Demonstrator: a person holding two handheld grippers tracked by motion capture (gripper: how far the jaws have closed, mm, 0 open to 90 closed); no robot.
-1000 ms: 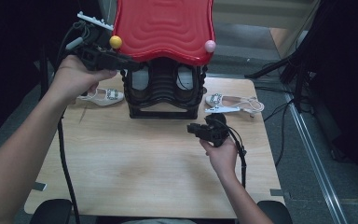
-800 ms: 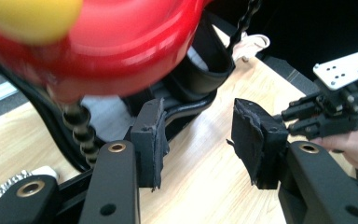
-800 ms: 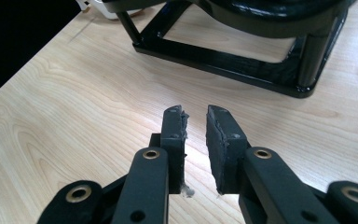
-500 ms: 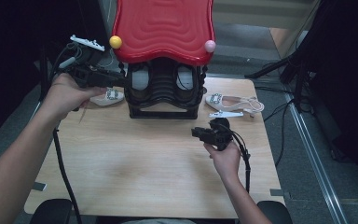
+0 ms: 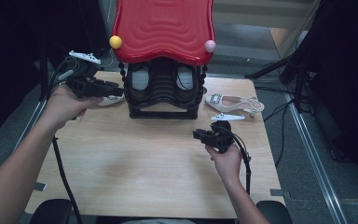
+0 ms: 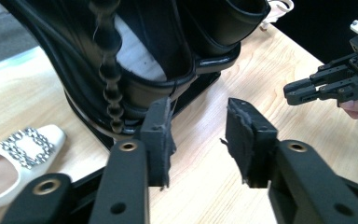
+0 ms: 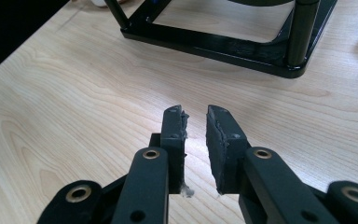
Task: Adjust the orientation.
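A black shoe rack (image 5: 163, 88) with a red wavy top (image 5: 163, 28) stands at the table's far middle, with dark shoes inside it. My left gripper (image 5: 116, 88) hovers at the rack's left side, just above a white buckled shoe (image 5: 109, 99). In the left gripper view it is open (image 6: 198, 140) with nothing between its pads; the shoe (image 6: 14, 156) lies at lower left and the rack (image 6: 168, 60) ahead. My right gripper (image 5: 198, 135) sits low over the table in front of the rack, slightly open (image 7: 196, 116) and holding nothing.
A second white shoe (image 5: 230, 103) lies right of the rack. A yellow ball (image 5: 115, 42) and a pink ball (image 5: 209, 45) sit on the red top's corners. Wooden table (image 5: 144, 172) stretches toward the person. The rack's base bar (image 7: 214, 44) lies ahead of the right gripper.
My left gripper has come down from beside the red top to the rack's lower left, over the white shoe. The right gripper has barely moved.
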